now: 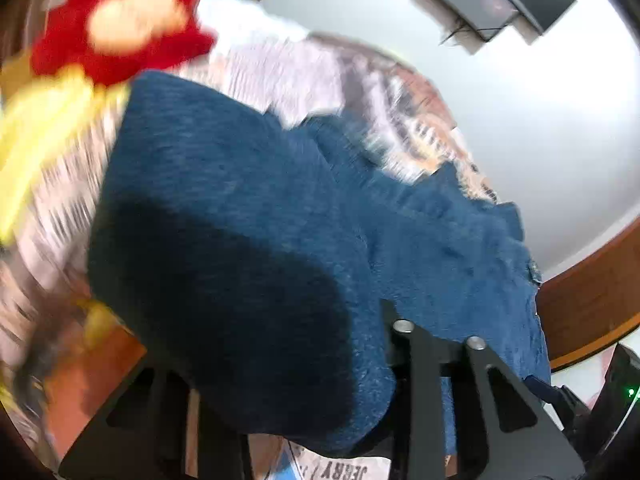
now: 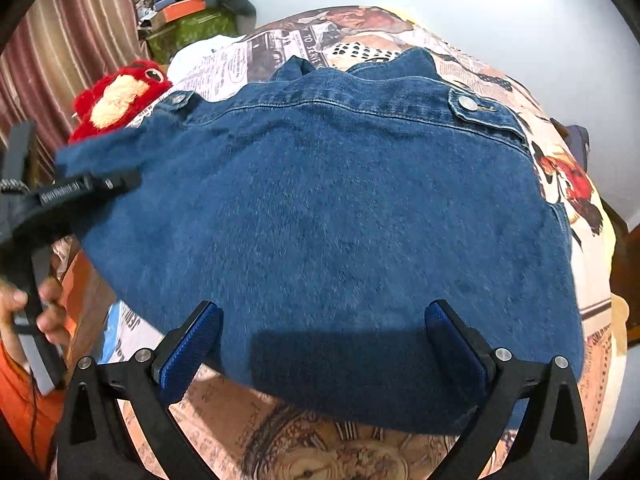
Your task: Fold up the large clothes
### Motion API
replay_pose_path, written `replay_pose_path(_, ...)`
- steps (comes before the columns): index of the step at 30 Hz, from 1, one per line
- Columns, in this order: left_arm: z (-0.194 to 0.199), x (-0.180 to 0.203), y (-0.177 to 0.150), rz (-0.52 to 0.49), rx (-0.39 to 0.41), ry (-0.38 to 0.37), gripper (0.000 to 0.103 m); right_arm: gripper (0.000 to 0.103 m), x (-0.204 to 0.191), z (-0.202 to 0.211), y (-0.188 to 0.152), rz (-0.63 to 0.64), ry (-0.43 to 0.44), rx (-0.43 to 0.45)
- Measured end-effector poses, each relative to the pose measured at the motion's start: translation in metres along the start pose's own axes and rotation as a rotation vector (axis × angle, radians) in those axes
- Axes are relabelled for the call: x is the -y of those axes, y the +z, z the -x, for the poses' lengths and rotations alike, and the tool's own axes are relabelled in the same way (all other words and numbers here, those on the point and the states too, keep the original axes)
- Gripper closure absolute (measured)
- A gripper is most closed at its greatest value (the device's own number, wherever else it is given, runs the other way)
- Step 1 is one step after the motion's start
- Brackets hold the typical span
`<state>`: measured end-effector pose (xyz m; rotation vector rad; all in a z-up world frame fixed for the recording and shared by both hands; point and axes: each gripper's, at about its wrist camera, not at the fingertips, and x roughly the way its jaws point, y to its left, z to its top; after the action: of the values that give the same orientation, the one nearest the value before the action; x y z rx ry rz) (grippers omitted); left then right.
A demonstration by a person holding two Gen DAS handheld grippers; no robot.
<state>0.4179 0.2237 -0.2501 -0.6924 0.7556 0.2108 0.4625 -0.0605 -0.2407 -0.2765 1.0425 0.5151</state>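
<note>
A blue denim jacket (image 2: 328, 208) lies spread back-up on a bed, collar at the far side. In the right wrist view my left gripper (image 2: 116, 182) comes in from the left and is clamped on the jacket's left edge, which is lifted a little. From the left wrist view a fold of the denim jacket (image 1: 248, 240) drapes over my left gripper (image 1: 320, 360) and hides its left finger. My right gripper (image 2: 324, 344) stands open over the near hem, its blue pads (image 2: 192, 344) wide apart and gripping nothing.
The bed carries a newspaper-print sheet (image 2: 280, 448). A red plush toy (image 2: 116, 100) lies at the jacket's far left corner. A person's hand (image 2: 24, 300) holds the left gripper's handle. Clutter is piled by a striped curtain (image 2: 80, 40). A wooden bed frame (image 1: 592, 300) runs along the right.
</note>
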Motion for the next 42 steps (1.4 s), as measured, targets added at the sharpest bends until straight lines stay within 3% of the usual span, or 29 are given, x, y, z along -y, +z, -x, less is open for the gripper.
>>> replay_pose_path(7,0.084,0.023,0.02,-0.122,0.205,0.013,0.075,0.0,-0.013,0.021,0.007,-0.002,0.031,0.023)
replay_pose_path(11,0.114,0.024,0.025,-0.182,0.271,0.045,0.075,0.0,-0.036,0.024,0.02,0.03,0.057,0.047)
replay_pose_path(15,0.121,0.028,0.023,-0.223,0.291,0.074,0.075,0.0,-0.067,0.005,0.031,0.081,0.089,0.02)
replay_pose_path(18,0.116,0.029,0.022,-0.231,0.281,0.079,0.075,0.0,-0.087,-0.02,0.028,0.111,0.13,-0.061)
replay_pose_path(24,0.1,0.052,0.016,-0.309,0.257,0.123,0.075,0.0,-0.105,-0.035,0.018,0.194,0.087,-0.086)
replay_pose_path(27,0.096,0.077,0.017,-0.352,0.268,0.11,0.075,0.0,-0.092,-0.028,0.02,0.169,0.176,-0.117)
replay_pose_path(32,0.092,0.132,0.019,-0.457,0.26,0.052,0.075,0.0,-0.035,0.003,0.02,-0.06,0.296,-0.111)
replay_pose_path(36,0.088,0.185,0.001,-0.576,0.262,-0.019,0.076,0.0,0.024,0.032,0.014,-0.218,0.27,-0.077)
replay_pose_path(42,0.065,0.25,-0.057,-0.817,0.188,-0.095,0.077,0.0,0.094,0.083,-0.016,-0.328,0.12,-0.002)
